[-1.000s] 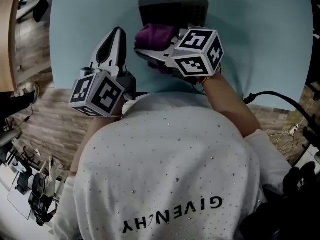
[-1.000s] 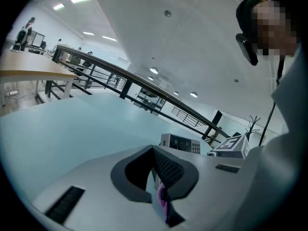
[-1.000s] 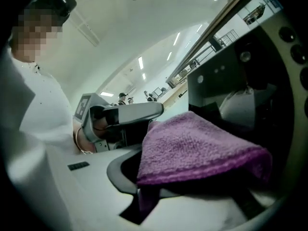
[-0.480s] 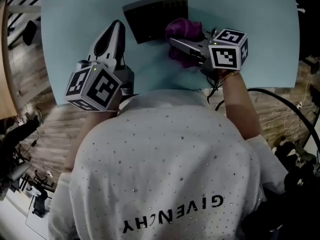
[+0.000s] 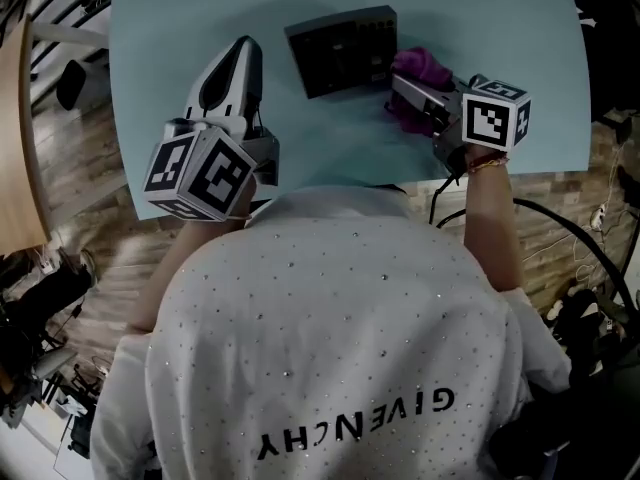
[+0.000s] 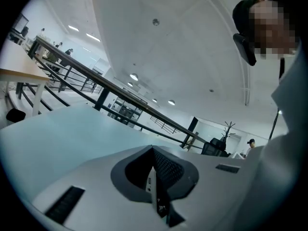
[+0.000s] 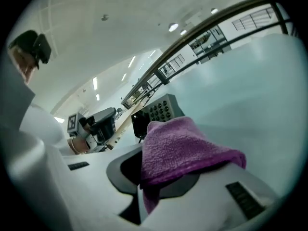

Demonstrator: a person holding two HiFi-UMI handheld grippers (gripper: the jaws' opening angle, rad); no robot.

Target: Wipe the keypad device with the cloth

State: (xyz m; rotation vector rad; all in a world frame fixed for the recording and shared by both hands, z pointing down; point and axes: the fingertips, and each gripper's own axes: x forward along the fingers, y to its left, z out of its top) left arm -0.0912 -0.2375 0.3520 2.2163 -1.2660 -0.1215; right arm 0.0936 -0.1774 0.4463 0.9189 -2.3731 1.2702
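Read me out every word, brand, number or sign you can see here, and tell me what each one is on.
"GIVENCHY": on the person's white shirt, upside down in the head view.
Keypad device: key markings too small to read.
Marker cubes: square patterns only, no words.
Purple cloth: no label shows.

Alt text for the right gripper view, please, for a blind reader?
The right gripper is clamped on a purple cloth bunched over its jaws. Just beyond it, a dark keypad device sits on a pale blue table.
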